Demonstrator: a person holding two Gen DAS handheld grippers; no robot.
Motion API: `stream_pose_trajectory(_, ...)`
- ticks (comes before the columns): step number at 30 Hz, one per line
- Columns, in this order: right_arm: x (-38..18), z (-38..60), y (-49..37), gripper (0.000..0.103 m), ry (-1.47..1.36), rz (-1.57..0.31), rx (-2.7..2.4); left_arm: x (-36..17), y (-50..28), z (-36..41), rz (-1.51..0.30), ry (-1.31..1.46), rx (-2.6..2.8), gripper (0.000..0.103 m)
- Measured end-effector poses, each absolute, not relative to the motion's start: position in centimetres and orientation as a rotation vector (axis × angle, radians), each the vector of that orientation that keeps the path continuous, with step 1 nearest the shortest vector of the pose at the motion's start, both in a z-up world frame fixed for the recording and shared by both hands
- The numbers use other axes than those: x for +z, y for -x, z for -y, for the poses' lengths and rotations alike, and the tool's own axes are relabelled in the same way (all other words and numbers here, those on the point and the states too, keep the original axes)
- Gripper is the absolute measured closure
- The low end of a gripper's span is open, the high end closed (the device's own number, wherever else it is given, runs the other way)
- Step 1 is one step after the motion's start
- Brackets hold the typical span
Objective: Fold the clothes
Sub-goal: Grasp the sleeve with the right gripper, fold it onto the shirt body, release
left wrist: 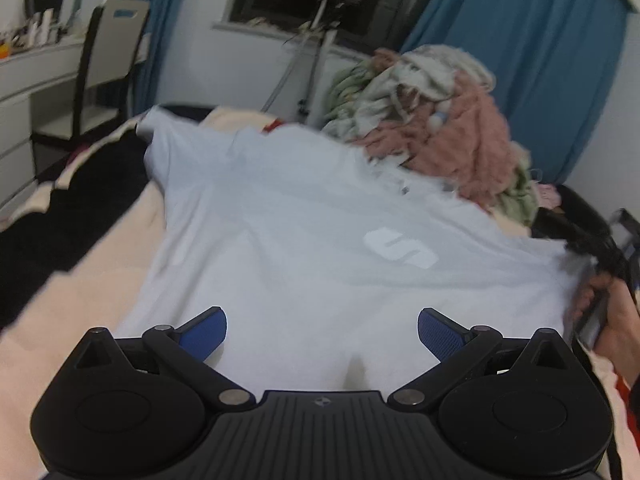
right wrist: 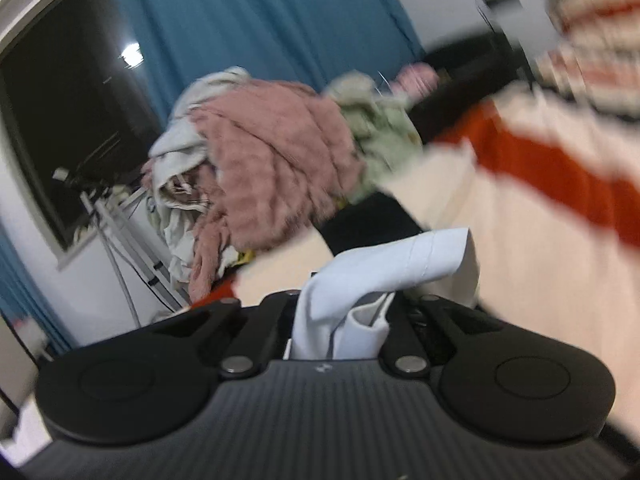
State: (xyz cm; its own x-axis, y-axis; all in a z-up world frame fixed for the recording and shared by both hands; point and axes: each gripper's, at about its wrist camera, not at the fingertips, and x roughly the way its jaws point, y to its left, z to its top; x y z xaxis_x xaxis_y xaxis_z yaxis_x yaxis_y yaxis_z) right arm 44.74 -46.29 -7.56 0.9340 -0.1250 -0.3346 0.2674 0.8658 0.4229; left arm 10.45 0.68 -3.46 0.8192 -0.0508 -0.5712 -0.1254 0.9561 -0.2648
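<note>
A: Bed [left wrist: 100, 280] with the cream blanket: the pale-blue cotton T-shirt [left wrist: 300, 220] lies spread flat, unfolded, by the heap of crumpled pink and green laundry [left wrist: 440, 120].

B: Left hand-held gripper [left wrist: 322, 334] spread wide above the hem; right hand-held gripper [right wrist: 344, 320] pinches a shirt edge (blurry). No folds show.

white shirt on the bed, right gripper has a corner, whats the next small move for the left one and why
Probably lower the left gripper and close it on the near hem of the white shirt. Its jaws stand open above the cloth, holding nothing, while the right gripper is shut on a bunched edge, so a fold needs a second hold.
</note>
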Motion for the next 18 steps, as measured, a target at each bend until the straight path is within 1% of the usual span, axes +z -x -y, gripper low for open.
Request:
stream_pose_trajectory(5, 0.1, 38.4, -44.4, 0.096, -0.196, -0.217, -0.225, -1.7, -7.1, -4.3, -0.579, 0.335, 0.042, 0.0)
stream_pose_trajectory(9, 2.8, 28.8, -44.5, 0.096, 0.041, -0.179, -0.243, -1.0, -5.6, -8.0, -0.555, 0.387, 0.073, 0.0)
stream_pose_trajectory(11, 2.4, 24.1, -45.2, 0.096, 0.131, -0.179, -0.225, -1.3, -6.0, -9.3, -0.542, 0.394, 0.097, 0.0)
stream_pose_trajectory(13, 1.1, 20.1, -46.1, 0.096, 0.155, -0.196, -0.198, -1.5, -6.3, -10.7, -0.529, 0.402, 0.122, 0.0)
stream_pose_trajectory(18, -4.3, 12.0, -48.7, 0.096, 0.251, -0.243, -0.121, -2.2, -7.2, -14.1, -0.496, 0.42, 0.183, 0.0)
